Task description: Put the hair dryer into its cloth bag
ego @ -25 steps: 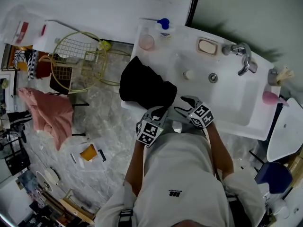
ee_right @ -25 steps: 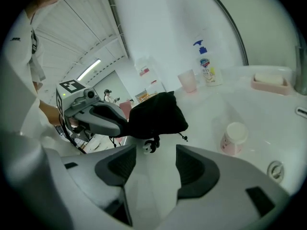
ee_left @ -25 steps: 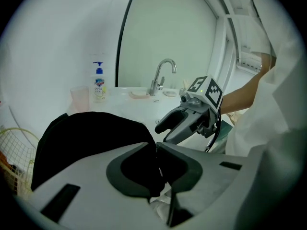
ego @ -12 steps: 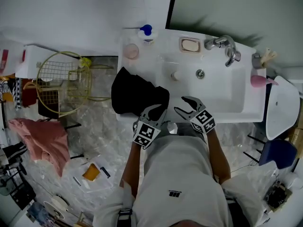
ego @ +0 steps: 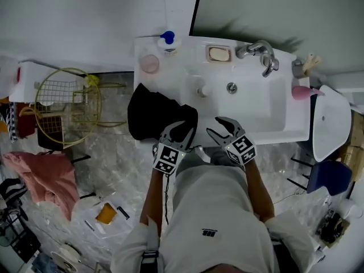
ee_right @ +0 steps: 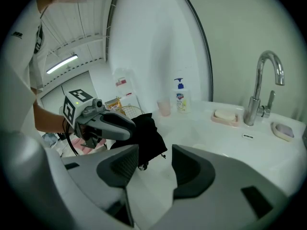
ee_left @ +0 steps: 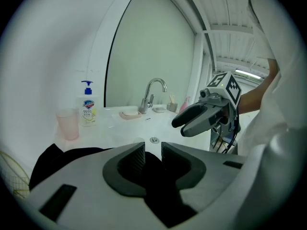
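I see my left tongs [ego: 183, 128] just opened and my right tongs [ego: 215, 127] just closed partway, both empty. The lumpy black bag [ego: 153, 112] sits at the bench's [ego: 170, 75] near-left edge.

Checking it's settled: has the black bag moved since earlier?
No. The black bag still covers the sink's front left corner, below the pink cup.

white sink [ego: 257, 111] beneath mirror [ego: 256, 7], marbled grey floor [ego: 114, 165].

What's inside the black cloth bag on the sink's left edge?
Only the outside of the black cloth bag shows, bunched on the sink counter. Its contents are covered; whether the hair dryer is inside cannot be seen.
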Demonstrator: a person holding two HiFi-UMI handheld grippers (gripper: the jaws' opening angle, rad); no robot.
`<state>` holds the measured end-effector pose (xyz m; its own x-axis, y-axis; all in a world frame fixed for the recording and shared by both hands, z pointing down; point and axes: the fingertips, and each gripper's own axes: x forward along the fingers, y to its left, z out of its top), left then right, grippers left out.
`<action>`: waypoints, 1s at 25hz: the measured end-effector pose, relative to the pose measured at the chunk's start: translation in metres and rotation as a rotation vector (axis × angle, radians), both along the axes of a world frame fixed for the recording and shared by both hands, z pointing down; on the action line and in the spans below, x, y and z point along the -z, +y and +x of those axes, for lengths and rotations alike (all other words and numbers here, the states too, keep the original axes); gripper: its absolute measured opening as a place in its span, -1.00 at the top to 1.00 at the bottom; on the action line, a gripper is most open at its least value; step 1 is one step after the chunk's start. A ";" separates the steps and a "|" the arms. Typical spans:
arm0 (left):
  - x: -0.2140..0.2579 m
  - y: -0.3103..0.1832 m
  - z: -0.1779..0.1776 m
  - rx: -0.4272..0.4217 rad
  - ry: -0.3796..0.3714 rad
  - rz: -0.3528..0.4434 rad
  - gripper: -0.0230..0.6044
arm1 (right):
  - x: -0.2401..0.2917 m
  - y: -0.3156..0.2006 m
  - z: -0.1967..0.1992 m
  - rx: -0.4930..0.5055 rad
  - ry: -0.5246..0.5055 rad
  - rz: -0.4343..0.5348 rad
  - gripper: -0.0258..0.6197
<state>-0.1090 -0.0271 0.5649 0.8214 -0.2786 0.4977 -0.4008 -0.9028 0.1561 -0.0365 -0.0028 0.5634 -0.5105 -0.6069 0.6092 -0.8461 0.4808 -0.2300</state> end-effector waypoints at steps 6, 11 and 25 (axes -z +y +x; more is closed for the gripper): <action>0.018 -0.008 -0.019 0.172 -0.019 0.061 0.55 | 0.014 -0.016 -0.016 0.127 -0.025 0.068 0.20; 0.037 0.006 -0.024 0.310 -0.047 0.098 0.47 | 0.035 -0.016 -0.019 0.219 -0.040 0.149 0.26; 0.063 0.058 -0.002 0.590 -0.204 0.157 0.46 | 0.057 0.022 0.020 0.292 -0.157 0.223 0.33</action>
